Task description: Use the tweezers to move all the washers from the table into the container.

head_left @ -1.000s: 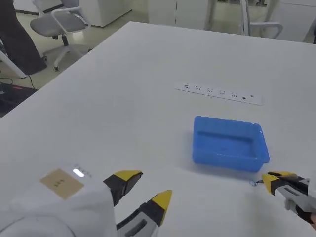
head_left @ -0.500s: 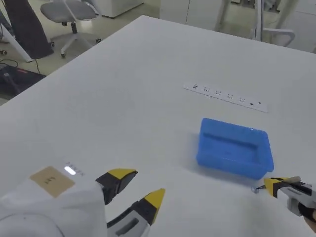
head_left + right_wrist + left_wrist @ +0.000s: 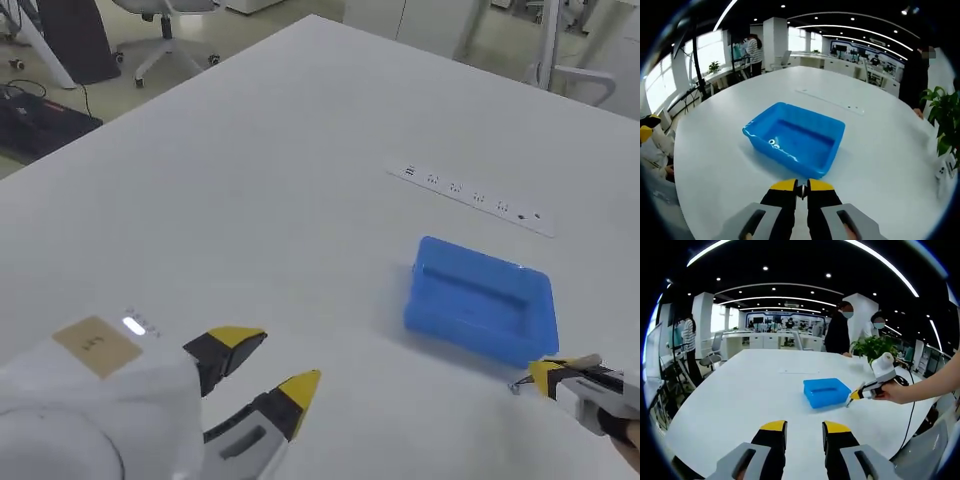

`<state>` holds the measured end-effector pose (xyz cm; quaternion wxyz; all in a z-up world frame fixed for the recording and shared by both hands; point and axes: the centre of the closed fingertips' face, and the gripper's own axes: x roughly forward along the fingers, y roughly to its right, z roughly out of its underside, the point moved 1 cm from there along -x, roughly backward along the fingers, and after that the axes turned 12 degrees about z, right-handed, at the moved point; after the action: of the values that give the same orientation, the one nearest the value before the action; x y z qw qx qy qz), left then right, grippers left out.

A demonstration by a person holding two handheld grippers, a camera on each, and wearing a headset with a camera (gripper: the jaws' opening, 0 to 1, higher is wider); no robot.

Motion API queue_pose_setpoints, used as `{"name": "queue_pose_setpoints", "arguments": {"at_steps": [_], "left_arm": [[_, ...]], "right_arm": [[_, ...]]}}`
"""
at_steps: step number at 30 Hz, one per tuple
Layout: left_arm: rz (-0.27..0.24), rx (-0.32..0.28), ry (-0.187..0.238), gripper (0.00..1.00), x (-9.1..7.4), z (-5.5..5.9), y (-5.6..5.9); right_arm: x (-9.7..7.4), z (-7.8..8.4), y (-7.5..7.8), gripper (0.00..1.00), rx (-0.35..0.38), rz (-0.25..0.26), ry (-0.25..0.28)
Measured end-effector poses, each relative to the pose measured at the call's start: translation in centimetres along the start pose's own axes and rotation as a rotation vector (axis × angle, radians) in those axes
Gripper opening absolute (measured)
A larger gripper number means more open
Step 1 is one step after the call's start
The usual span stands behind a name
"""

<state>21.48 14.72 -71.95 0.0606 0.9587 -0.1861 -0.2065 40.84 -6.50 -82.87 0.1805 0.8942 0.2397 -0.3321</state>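
Note:
A blue container (image 3: 480, 298) stands on the white table (image 3: 250, 200). In the right gripper view the blue container (image 3: 795, 135) holds a few small washers (image 3: 774, 144) near its left wall. My right gripper (image 3: 552, 374) hovers by the container's near right corner, shut on thin metal tweezers (image 3: 516, 386) that point at the table. Its jaws are pressed together in its own view (image 3: 801, 187). My left gripper (image 3: 268, 362) stands open and holds nothing at the lower left, well short of the container (image 3: 826, 391). The left gripper view also catches the right gripper (image 3: 875, 386) in a hand.
A white power strip (image 3: 470, 200) lies on the table beyond the container. Office chairs (image 3: 160, 20) stand past the far left table edge. Two people (image 3: 840, 335) and a potted plant (image 3: 875, 347) are at the far side of the table.
The head camera has shifted, so the picture slid. Both grippers keep about the same places relative to the container.

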Motion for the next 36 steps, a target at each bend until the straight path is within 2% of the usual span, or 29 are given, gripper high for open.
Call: {"name": "queue_pose_setpoints", "arguments": {"at_steps": [7, 11, 15, 16, 23, 28, 33, 36], "left_arm": [[0.0, -0.015, 0.007, 0.27, -0.3, 0.4, 0.0], [-0.003, -0.01, 0.007, 0.27, -0.5, 0.5, 0.1], [-0.01, 0.003, 0.01, 0.27, -0.9, 0.2, 0.3], [-0.012, 0.005, 0.011, 0.27, -1.0, 0.1, 0.3], [-0.016, 0.02, 0.024, 0.27, -1.7, -0.5, 0.8], [0.006, 0.017, 0.011, 0.3, -1.8, -0.3, 1.7], [0.01, 0.005, 0.021, 0.33, -2.4, -0.3, 2.3], [0.015, 0.003, 0.015, 0.34, -2.6, 0.0, 2.6]], "right_arm": [[0.3, 0.5, 0.0, 0.03, -0.019, 0.004, -0.025], [0.2, 0.3, -0.1, 0.03, -0.014, 0.0, -0.029], [-0.2, 0.4, -0.1, 0.02, 0.028, -0.022, -0.055], [-0.4, 0.2, -0.1, 0.02, 0.035, -0.02, -0.047], [-3.5, -2.3, -0.8, 0.02, 0.003, -0.044, 0.033], [-4.9, -5.2, -1.1, 0.02, 0.003, -0.053, 0.097], [-4.7, -6.9, -1.0, 0.02, -0.013, -0.048, 0.113], [-3.8, -7.5, -1.1, 0.02, -0.024, -0.047, 0.102]]}}
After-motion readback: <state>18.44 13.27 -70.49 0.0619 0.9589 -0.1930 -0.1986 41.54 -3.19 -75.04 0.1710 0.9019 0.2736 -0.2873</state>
